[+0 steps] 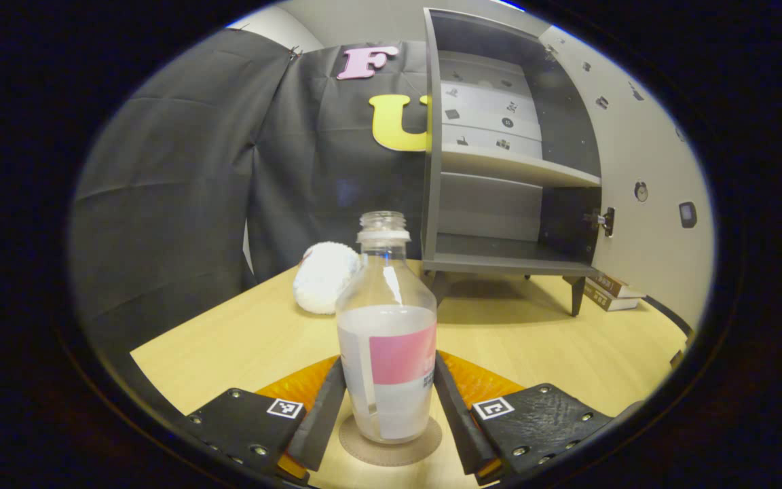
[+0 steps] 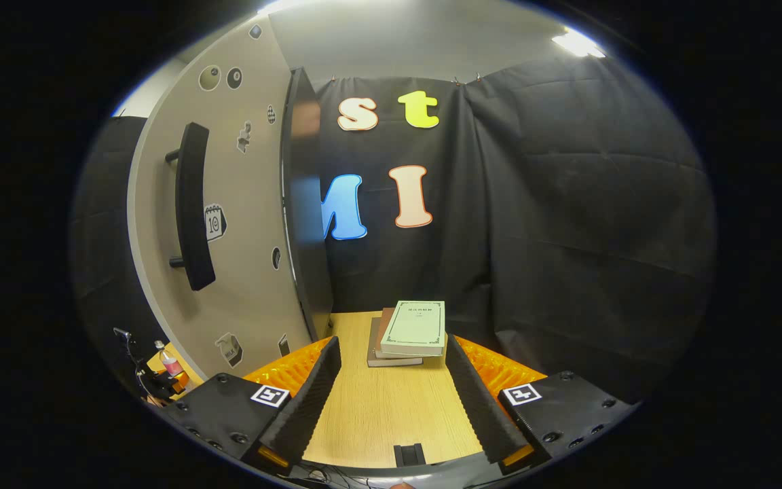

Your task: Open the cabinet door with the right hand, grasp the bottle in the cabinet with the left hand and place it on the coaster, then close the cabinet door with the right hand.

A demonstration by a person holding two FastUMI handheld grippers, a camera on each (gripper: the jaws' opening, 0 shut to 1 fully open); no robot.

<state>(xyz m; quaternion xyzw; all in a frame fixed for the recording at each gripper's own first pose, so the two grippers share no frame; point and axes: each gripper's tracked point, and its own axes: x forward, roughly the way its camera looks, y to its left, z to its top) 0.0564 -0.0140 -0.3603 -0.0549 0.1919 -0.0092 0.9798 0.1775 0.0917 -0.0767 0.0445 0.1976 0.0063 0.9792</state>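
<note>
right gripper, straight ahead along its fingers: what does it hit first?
Likely the stack of books on the table. It lies dead ahead between the right gripper's open fingers, with bare tabletop before it. The open cabinet door stands off to the left of that line. Depth is hard to judge.

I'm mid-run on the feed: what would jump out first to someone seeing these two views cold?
In the left gripper view, the clear bottle standing on the round coaster between the left gripper's fingers. Behind it the cabinet stands open. In the right gripper view, the door's black handle and the stacked books ahead.
</note>
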